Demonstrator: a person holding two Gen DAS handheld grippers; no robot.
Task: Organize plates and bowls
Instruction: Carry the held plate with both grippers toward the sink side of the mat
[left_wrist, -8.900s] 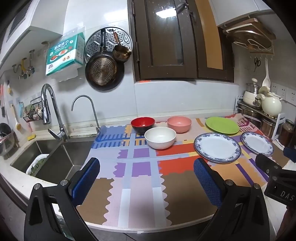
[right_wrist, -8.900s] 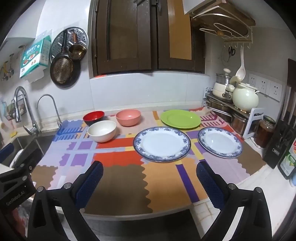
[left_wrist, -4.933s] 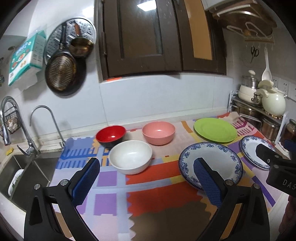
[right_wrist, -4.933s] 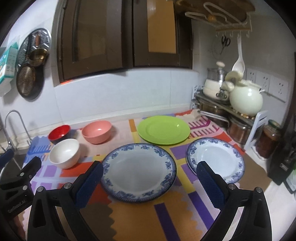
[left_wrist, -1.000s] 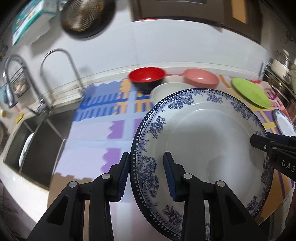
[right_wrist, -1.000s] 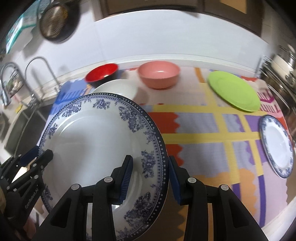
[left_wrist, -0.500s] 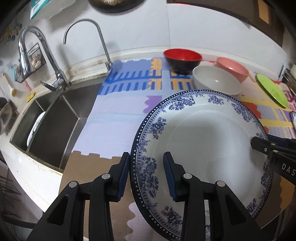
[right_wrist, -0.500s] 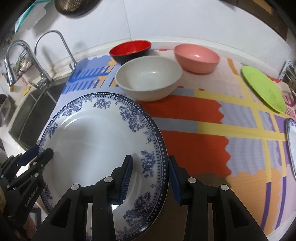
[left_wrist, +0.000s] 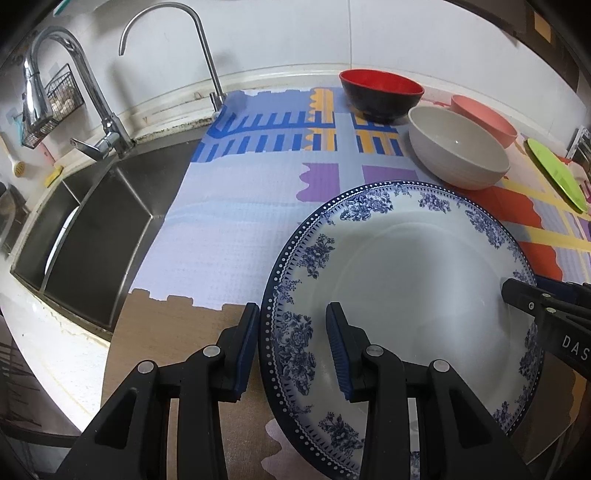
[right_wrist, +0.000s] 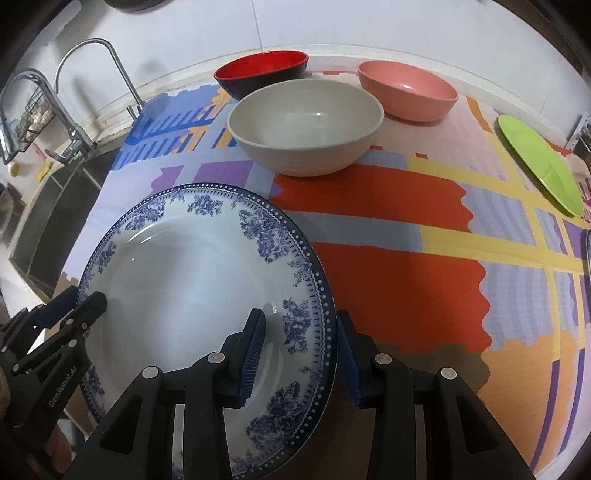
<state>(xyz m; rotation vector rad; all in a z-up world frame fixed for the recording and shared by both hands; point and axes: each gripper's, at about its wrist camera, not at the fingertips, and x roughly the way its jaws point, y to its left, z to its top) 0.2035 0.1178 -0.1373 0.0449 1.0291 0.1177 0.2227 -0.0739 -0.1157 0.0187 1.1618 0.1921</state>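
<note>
A large white plate with a blue floral rim hangs over the front left of the patterned mat. My left gripper is shut on its left rim, and my right gripper is shut on its right rim. Behind the plate stand a white bowl, a red bowl and a pink bowl. A green plate lies at the far right. The edge of a second blue-rimmed plate shows at the right border.
A steel sink with two taps lies to the left of the mat. The counter's front edge runs close below the left gripper. A wire basket hangs on the wall by the sink.
Both grippers have carried the blue-rimmed plate further left and lower, toward the sink end of the mat. The bowls now sit further right and back in both views.
</note>
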